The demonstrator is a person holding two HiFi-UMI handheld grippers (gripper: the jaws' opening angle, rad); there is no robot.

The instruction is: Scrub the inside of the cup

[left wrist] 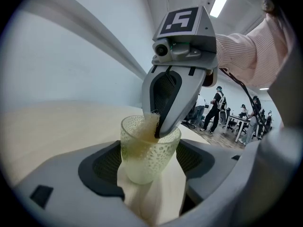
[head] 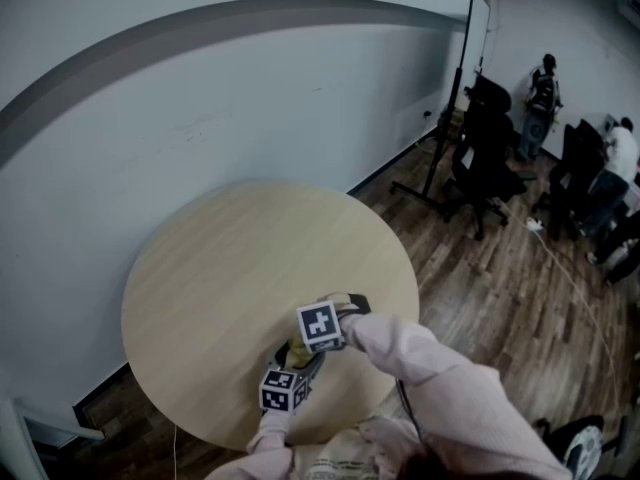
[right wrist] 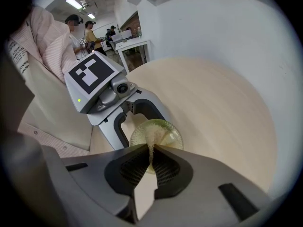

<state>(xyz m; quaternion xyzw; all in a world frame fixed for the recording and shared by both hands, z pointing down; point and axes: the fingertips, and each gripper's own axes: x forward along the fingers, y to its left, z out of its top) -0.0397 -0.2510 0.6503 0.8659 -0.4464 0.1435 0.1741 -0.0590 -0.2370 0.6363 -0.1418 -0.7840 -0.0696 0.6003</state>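
A translucent pale-green cup (left wrist: pixel 147 157) with a bumpy wall stands upright on the round wooden table (head: pixel 230 268), near its front edge. My left gripper (left wrist: pixel 149 176) comes in from the side, a pad on each side of the cup's wall, holding it. My right gripper (left wrist: pixel 159 130) points steeply down from above, its tips at the rim, shut on a thin yellowish sponge (left wrist: pixel 150 121) that reaches into the cup. From above, the right gripper (right wrist: pixel 151 151) pinches the sponge (right wrist: pixel 151 140) over the cup's mouth (right wrist: pixel 163 132). In the head view both marker cubes hide most of the cup (head: pixel 298 352).
The grey wall runs close behind the table. On the wood floor to the right stand black office chairs (head: pixel 485 163), a light stand (head: pixel 440 138) and a white cable (head: pixel 570 278). People (head: pixel 545 98) are at desks in the far right corner.
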